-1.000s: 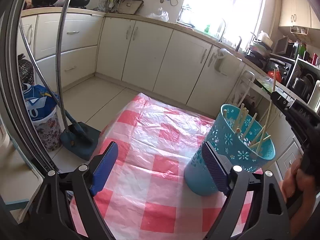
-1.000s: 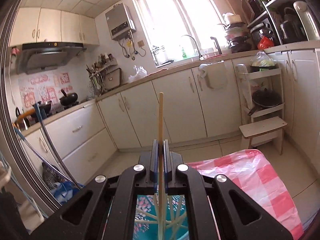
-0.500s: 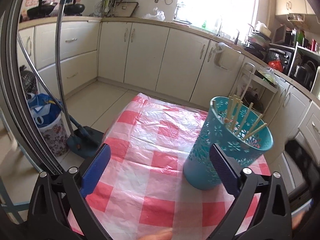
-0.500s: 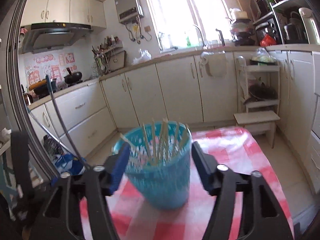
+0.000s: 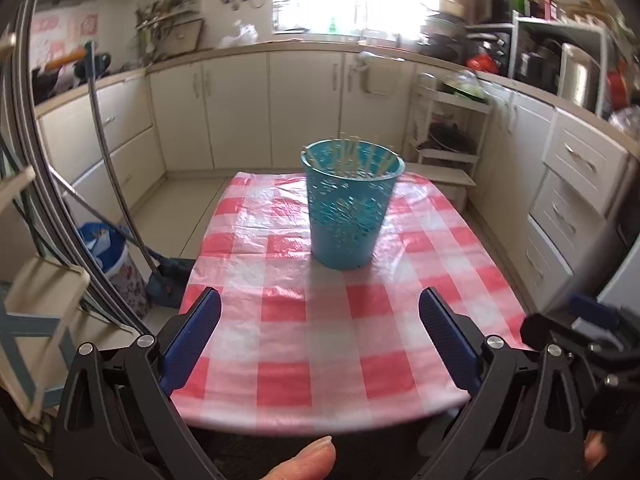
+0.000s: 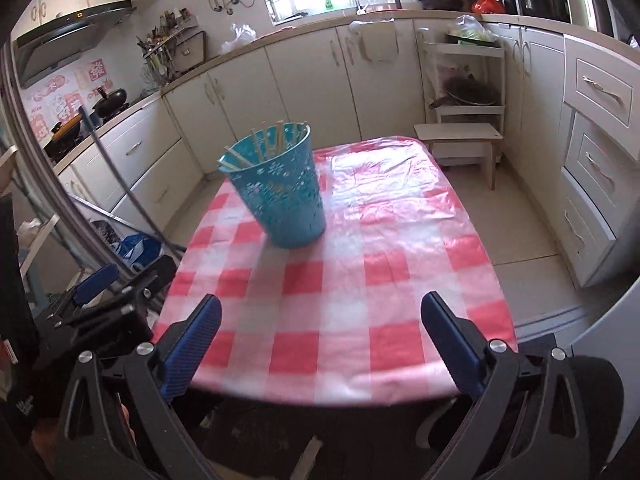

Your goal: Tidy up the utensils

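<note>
The left gripper (image 5: 320, 332) is spread wide and holds nothing; the right gripper (image 6: 320, 330) is likewise spread and empty. Both hang at the near edge of the checked tablecloth (image 6: 344, 280). Straight ahead of the left one, and ahead and slightly left of the right, stands the teal basket (image 5: 351, 204), upright, well apart from both. The chopsticks (image 6: 276, 140) stand in it, long axes near vertical, leaning on the rim. Neither gripper looks clearly nearer. No loose utensil shows on the cloth, so the sorting appears done.
</note>
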Demonstrator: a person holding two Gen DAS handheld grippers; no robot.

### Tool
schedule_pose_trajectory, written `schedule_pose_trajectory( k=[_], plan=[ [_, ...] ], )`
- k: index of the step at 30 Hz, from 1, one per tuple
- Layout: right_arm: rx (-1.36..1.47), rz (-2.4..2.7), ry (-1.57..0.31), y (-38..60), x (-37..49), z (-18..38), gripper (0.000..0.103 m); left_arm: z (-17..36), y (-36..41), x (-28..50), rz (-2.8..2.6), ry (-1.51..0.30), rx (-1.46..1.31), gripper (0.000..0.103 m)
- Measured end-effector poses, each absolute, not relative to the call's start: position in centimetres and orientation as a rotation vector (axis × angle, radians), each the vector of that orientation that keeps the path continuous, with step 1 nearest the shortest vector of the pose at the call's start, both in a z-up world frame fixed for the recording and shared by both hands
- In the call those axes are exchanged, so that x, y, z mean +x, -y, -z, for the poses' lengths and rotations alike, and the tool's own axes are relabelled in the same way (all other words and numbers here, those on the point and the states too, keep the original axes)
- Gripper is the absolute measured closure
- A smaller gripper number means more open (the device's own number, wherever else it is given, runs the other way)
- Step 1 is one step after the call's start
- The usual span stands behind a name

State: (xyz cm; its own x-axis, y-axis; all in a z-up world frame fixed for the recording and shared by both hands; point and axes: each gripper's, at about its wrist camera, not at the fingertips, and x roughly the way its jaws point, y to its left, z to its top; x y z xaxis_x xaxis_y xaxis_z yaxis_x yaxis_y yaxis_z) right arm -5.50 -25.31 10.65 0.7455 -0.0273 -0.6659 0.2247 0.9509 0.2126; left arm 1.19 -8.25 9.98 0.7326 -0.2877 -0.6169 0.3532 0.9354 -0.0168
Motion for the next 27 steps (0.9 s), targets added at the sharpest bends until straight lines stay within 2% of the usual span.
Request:
schedule_pose_trajectory(
  k=[10, 15, 27],
  plan=[
    [0.332, 0.201, -0.705, 22.5, -15.0, -11.1, 0.007, -10.8, 4.7, -7.8, 0.297, -0.751, 0.044, 0.008],
    [0.326, 0.19, -0.706, 20.3, -17.9, -9.9, 0.008, -10.8, 3.5, -11.8, 0.257, -0.72, 0.046, 0.008],
    [0.27, 0.193, -0.614, 19.2, -19.7, -11.1, 0.007, -11.0, 2.8, -13.3, 0.201, -0.724, 0.068, 0.008]
  ],
)
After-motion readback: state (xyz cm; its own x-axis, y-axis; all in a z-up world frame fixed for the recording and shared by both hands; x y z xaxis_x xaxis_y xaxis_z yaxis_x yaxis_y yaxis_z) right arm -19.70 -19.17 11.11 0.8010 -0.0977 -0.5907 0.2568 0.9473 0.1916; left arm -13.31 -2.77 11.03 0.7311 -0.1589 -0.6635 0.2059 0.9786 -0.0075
